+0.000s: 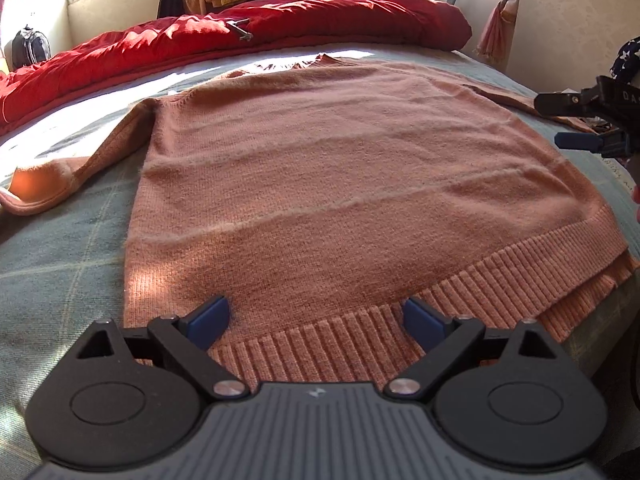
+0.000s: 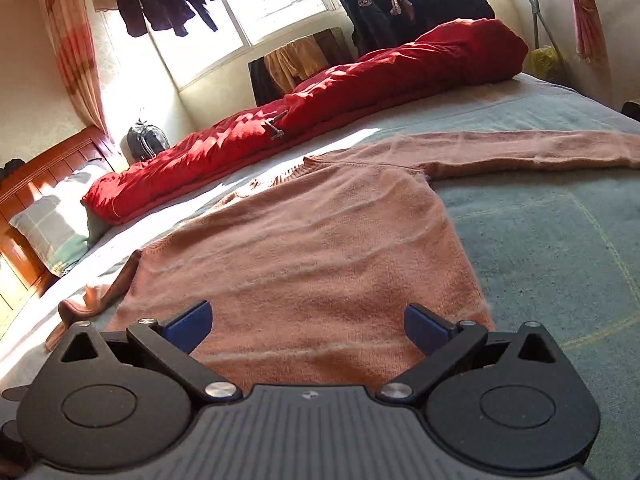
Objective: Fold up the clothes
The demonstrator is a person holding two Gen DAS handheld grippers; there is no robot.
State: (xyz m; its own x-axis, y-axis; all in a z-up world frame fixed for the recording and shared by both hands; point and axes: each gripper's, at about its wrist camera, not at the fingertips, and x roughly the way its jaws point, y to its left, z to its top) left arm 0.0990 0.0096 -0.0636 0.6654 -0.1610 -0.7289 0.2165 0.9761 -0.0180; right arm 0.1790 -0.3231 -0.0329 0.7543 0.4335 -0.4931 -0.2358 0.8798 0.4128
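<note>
Salmon-pink knit sweater (image 1: 340,168) lies spread flat on the grey-green checked bed (image 2: 552,248), body smooth, both sleeves out sideways, no fold visible. Fits either laid out for folding or opened back up; can't tell which. Left hand-held gripper (image 1: 316,318) hovers over the ribbed hem, jaws apart, empty. Right hand-held gripper (image 2: 308,326) same, over the body's right side. Right view shows the full right sleeve and a checked pillow (image 2: 56,220); left view shows the hem and the crumpled left cuff.

Bright window (image 2: 280,4) sunlight, glare patches, sharp, fisheye-bent edges
</note>
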